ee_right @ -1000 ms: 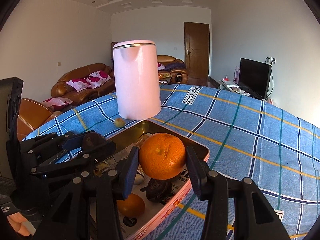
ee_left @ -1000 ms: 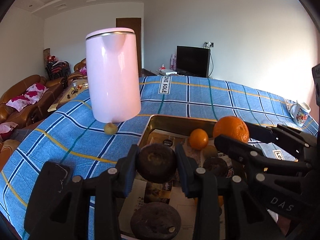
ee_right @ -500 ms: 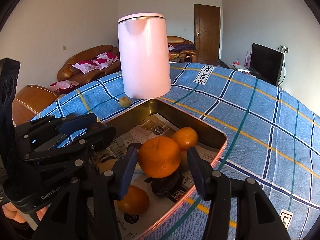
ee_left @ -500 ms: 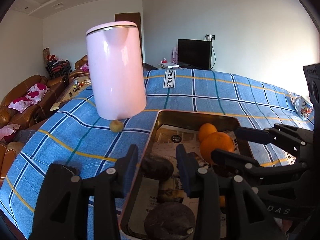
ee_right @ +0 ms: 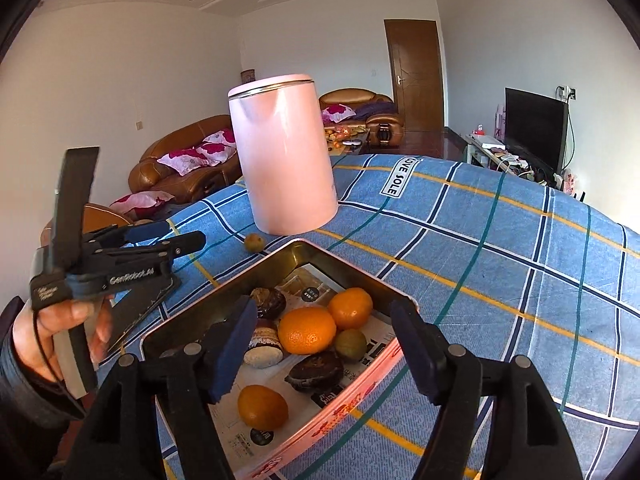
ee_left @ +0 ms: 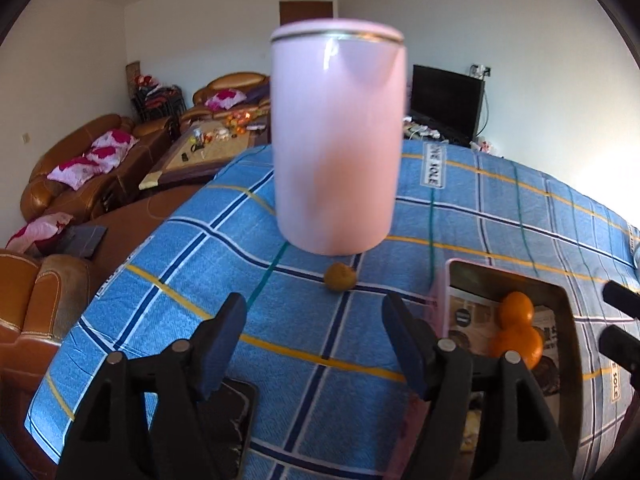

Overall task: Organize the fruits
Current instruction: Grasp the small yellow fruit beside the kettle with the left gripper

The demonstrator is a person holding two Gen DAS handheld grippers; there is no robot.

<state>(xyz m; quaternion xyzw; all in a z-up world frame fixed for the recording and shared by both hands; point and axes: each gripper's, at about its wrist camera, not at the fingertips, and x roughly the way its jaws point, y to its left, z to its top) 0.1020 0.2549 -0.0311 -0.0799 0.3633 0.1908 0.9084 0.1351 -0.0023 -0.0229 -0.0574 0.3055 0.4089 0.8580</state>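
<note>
- Left wrist view: the left gripper [ee_left: 314,338] has nothing between its jaws, and they are opening wider. It points at the blue checked cloth [ee_left: 500,216] — soft, flat fabric with yellow and dark lines.
- One small yellow-brown fruit [ee_left: 339,276] sits alone on the cloth, just in front of the tall pink kettle [ee_left: 336,140], which is smooth and round like a big can. This little fruit is not in the tray yet.
- It is round, so I think a bump from one jaw could roll it under the kettle's edge or away across the cloth.
- The picture is blurry here, so a grab made now might miss.
- Right wrist view: the right gripper [ee_right: 324,342] is empty too, and its jaws are opening over the tray [ee_right: 352,384]. It holds no fruit.
- The metal tray has shiny walls, a pink rim and printed paper inside. In it lie three oranges [ee_right: 307,330] with bumpy skin, one small green fruit [ee_right: 350,344] and some dark, wrinkly round fruits [ee_right: 318,370].
- The fruits touch each other — a low jaw could knock them about or tear the paper.
- A hand [ee_right: 52,332] holds the left gripper near the tray's corner, so the two grippers could bump.
</note>
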